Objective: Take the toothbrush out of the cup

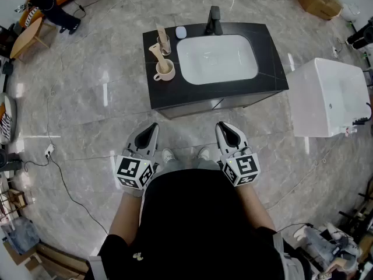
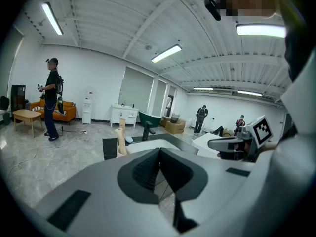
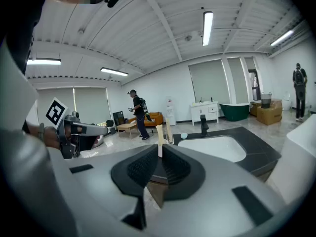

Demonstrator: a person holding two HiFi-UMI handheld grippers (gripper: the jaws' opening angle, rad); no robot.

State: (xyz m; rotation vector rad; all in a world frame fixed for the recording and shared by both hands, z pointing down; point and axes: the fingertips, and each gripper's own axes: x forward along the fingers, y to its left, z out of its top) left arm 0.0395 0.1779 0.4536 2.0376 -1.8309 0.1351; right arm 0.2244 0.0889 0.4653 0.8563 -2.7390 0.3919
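A beige cup (image 1: 165,70) stands on the left side of the black vanity top (image 1: 274,69), with a pale toothbrush (image 1: 156,52) leaning out of it to the upper left. The toothbrush (image 3: 159,136) also rises just beyond the jaws in the right gripper view, and the cup (image 2: 120,146) shows left of the jaws in the left gripper view. My left gripper (image 1: 152,127) and right gripper (image 1: 221,126) are held side by side in front of the vanity, well short of the cup. Both are shut with nothing between the jaws.
A white basin (image 1: 217,58) with a black faucet (image 1: 214,21) fills the vanity's middle. A second holder (image 1: 164,41) and a small pale object (image 1: 181,32) sit behind the cup. A white tub (image 1: 329,95) stands to the right. A person (image 2: 51,100) stands far left.
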